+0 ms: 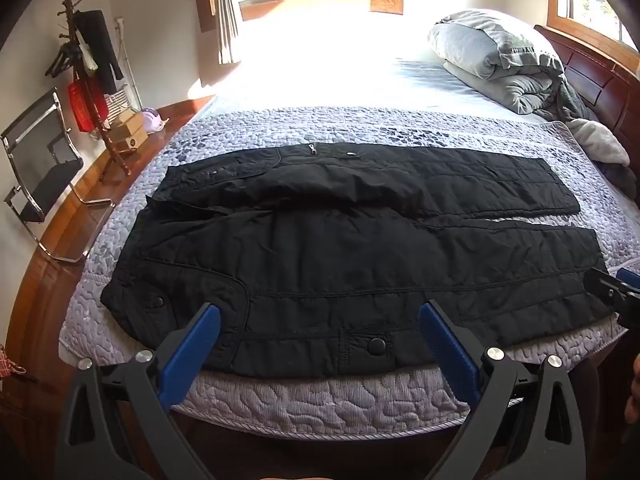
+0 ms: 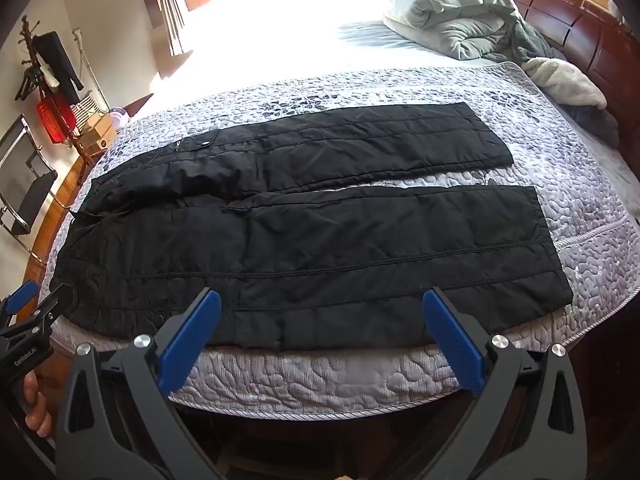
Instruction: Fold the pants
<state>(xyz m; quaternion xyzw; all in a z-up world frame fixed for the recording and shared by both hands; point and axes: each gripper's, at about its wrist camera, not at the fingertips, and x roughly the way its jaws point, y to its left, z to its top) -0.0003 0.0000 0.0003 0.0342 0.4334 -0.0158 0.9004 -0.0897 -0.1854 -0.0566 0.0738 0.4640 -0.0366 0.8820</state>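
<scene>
Black padded pants [image 1: 340, 248] lie flat on the bed's quilted cover, waist to the left, both legs stretched to the right, with a narrow gap between the legs. They also show in the right wrist view [image 2: 320, 240]. My left gripper [image 1: 320, 316] is open and empty, hovering over the near edge of the pants by the waist and snap pocket. My right gripper [image 2: 320, 300] is open and empty over the near leg's edge. Each gripper shows at the edge of the other's view, the right one [image 1: 616, 292] and the left one [image 2: 36, 312].
The grey pebble-pattern quilt [image 1: 320, 400] covers the near part of the bed. Folded grey bedding [image 1: 500, 60] and loose clothes lie by the wooden headboard [image 1: 600, 80] at far right. A coat stand [image 1: 88, 80], chair [image 1: 44, 184] and boxes stand on the wooden floor at left.
</scene>
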